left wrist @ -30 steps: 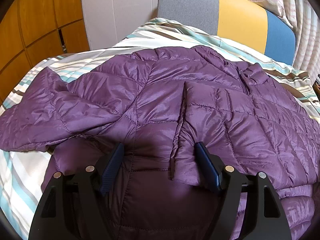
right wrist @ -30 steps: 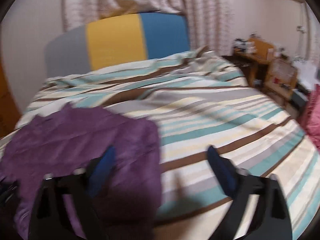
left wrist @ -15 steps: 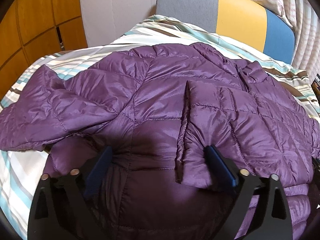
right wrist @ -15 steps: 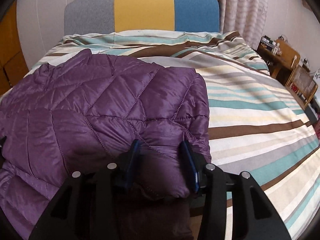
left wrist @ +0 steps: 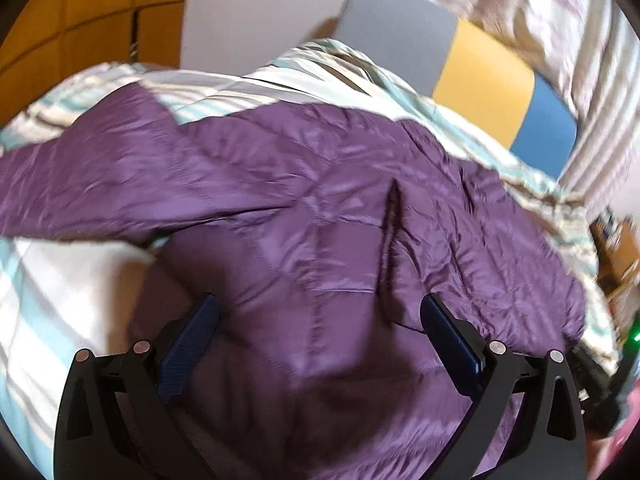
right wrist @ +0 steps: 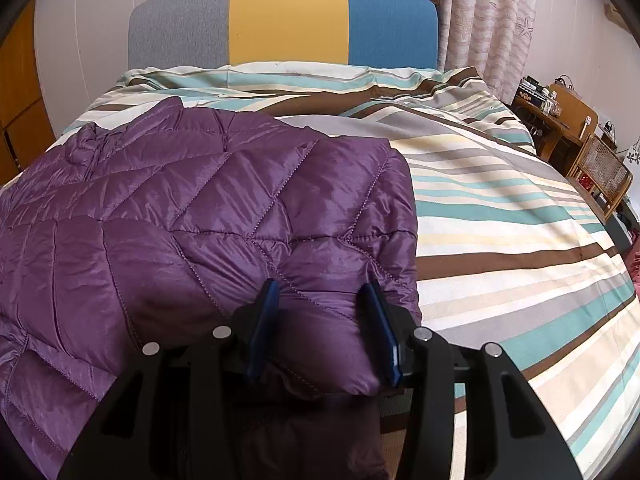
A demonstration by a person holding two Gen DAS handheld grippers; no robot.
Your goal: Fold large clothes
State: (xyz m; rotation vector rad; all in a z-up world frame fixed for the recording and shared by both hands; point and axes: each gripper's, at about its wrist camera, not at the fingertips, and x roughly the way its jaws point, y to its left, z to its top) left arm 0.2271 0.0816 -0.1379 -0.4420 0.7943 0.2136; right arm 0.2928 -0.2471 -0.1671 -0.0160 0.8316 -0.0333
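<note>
While right gripper (right wrist: 322,320) pinching jacket (right wrist: 200,216)

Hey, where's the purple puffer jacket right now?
The purple puffer jacket lies spread on the striped bedspread, on the left side of the right wrist view, its near edge between the right gripper fingers.

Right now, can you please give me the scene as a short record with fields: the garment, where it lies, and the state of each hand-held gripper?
garment: purple quilted jacket, puffy, spread out flat
surface: bed with striped cover
headboard: grey, yellow and blue panels
left hand-held gripper: wide open above the jacket, holding nothing; picture blurred
right hand-held gripper: fingers closed on a fold at the jacket's right edge
beside bed: wooden furniture, far right
</note>
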